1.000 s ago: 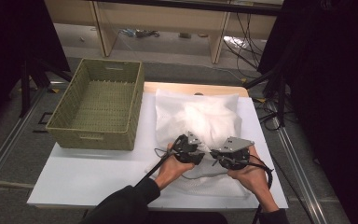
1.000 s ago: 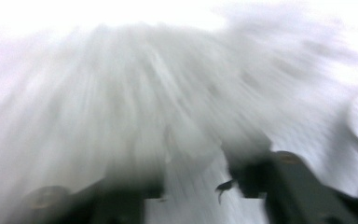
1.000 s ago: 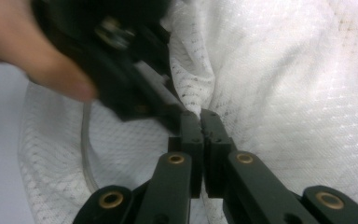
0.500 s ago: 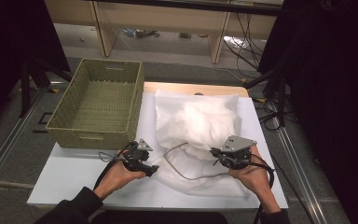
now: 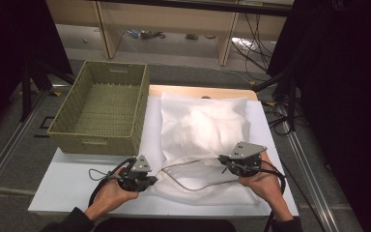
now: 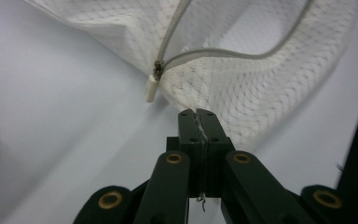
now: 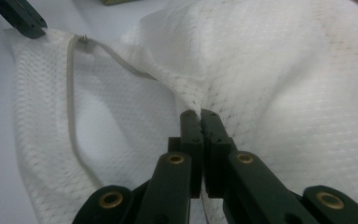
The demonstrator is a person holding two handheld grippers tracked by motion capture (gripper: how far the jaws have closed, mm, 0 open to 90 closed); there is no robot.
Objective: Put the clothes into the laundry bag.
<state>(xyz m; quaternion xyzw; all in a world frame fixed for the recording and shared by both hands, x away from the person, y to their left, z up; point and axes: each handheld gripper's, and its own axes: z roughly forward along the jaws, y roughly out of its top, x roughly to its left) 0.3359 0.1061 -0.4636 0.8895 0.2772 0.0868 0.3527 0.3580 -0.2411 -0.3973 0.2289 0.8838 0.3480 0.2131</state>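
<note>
basket [image 5: 101, 110] left of mesh bag [image 5: 204, 126], both on table [image 5: 63, 183]

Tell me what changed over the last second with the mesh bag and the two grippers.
The left gripper swung left from beside the right gripper to the mesh bag's near-left corner, where its jaws are shut on the mesh, and the zipper opening now gapes wide. The right gripper stayed clamped on the bag; the basket did not move.

Mesh bag [image 5: 200, 181]: white open-weave cloth, matt, with a smooth pale zipper tape and metal slider [image 6: 159, 70]. Basket [image 5: 101, 108]: green woven wicker, rough. Table top [image 5: 67, 186]: white, smooth, matt.
</note>
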